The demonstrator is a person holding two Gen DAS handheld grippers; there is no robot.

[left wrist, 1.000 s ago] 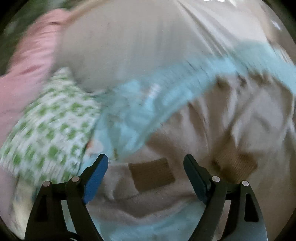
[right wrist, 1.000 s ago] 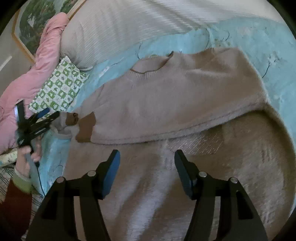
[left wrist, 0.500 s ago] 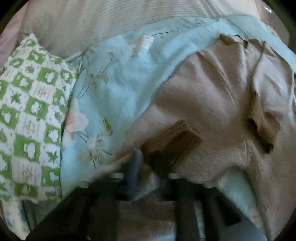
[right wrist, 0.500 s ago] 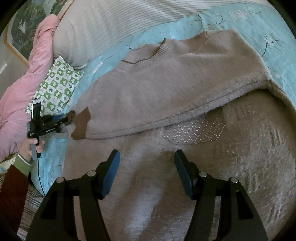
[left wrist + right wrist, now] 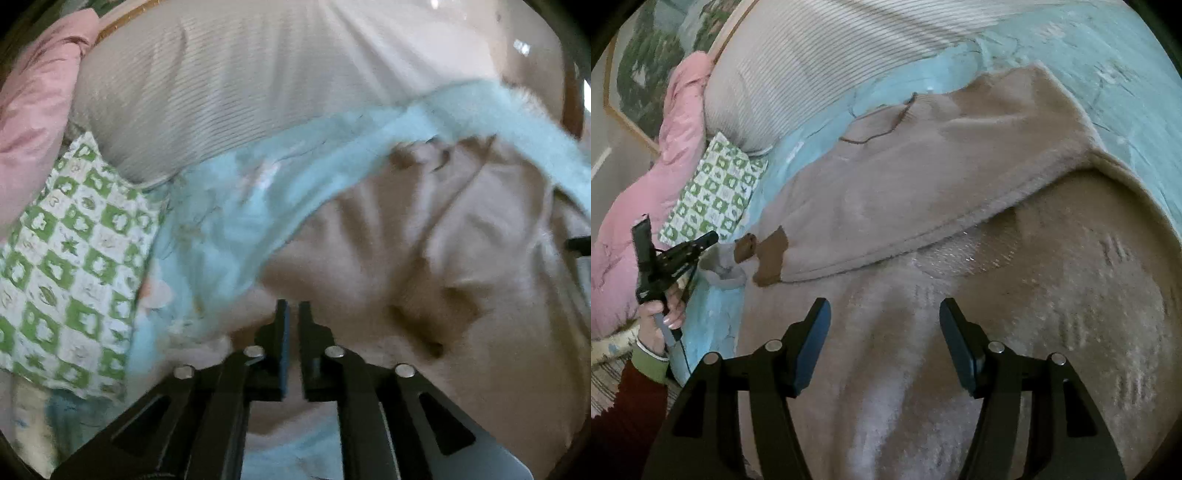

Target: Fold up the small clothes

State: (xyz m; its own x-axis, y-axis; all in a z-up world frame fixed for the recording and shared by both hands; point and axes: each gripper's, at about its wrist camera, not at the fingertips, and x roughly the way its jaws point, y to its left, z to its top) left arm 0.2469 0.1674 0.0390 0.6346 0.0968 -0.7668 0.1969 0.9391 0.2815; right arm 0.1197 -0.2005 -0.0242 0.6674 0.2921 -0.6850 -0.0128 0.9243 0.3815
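Observation:
A beige sweater (image 5: 923,192) lies on a light blue floral sheet (image 5: 1108,74), its upper half folded over the lower body. Its brown sleeve cuff (image 5: 772,254) lies at the left edge. My left gripper (image 5: 292,314) has its jaws almost together, apparently pinching the sweater's sleeve fabric (image 5: 406,258) at the left edge; it also shows in the right wrist view (image 5: 701,240). My right gripper (image 5: 884,332) is open and empty, hovering over the sweater's lower body (image 5: 960,332).
A green-and-white checked pillow (image 5: 70,266) lies left of the sweater. A large ribbed white pillow (image 5: 820,66) and a pink quilt (image 5: 646,206) sit behind. A framed picture (image 5: 646,55) hangs on the wall.
My left gripper went from wide open to nearly shut at the sweater's sleeve. The right gripper stayed open and drifted slightly closer over the sweater body.

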